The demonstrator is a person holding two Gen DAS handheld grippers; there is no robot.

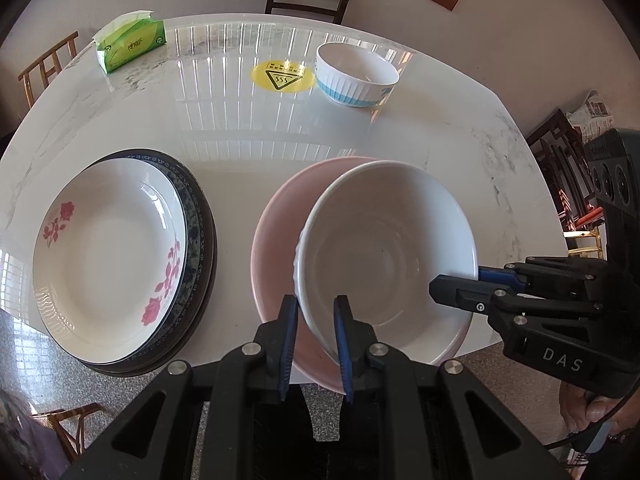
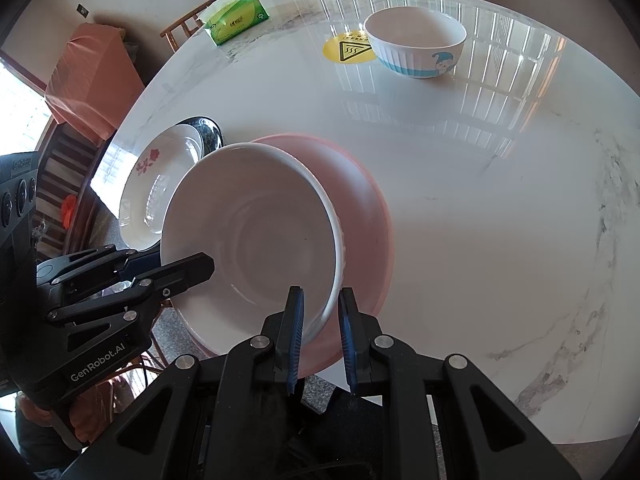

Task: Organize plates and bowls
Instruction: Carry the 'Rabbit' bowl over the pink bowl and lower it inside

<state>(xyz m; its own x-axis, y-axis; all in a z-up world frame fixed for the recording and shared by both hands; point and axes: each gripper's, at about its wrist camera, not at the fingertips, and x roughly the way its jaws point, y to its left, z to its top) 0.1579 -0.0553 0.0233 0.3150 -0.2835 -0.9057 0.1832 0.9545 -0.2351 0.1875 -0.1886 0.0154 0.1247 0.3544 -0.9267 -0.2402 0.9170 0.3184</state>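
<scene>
Task status, judged from the current layout: partly done. Plates appear already stacked at the tabletop's (image 1: 248, 128) near left edge: rose-patterned plate (image 1: 108, 256) on top of a dark blue-rimmed plate (image 1: 196, 216); a further dark rim shows beneath, and I cannot tell whether it is a third plate.

White bowl (image 1: 384, 248) sits tilted inside the pink bowl (image 1: 276, 216), near front edge of the tabletop. Left gripper (image 1: 316, 320): fingers straddle the white bowl's near rim, one inside, one outside, pinching it. Right gripper (image 2: 320, 320): same arrangement on the opposite rim, closed on the wall. Nesting looks in progress; the bowl is not yet level.

Remaining: striped bowl (image 1: 356, 76) with blue band stands alone at the far side, just beside a yellow warning sticker (image 1: 282, 76), well apart from the bowl stack. Likely goes in next.

Count:
- bowls: 3 (white, pink, striped)
- plates: 2 certain, possibly 3
- tissue pack (image 1: 130, 40): 1, far left, not part of the task
</scene>
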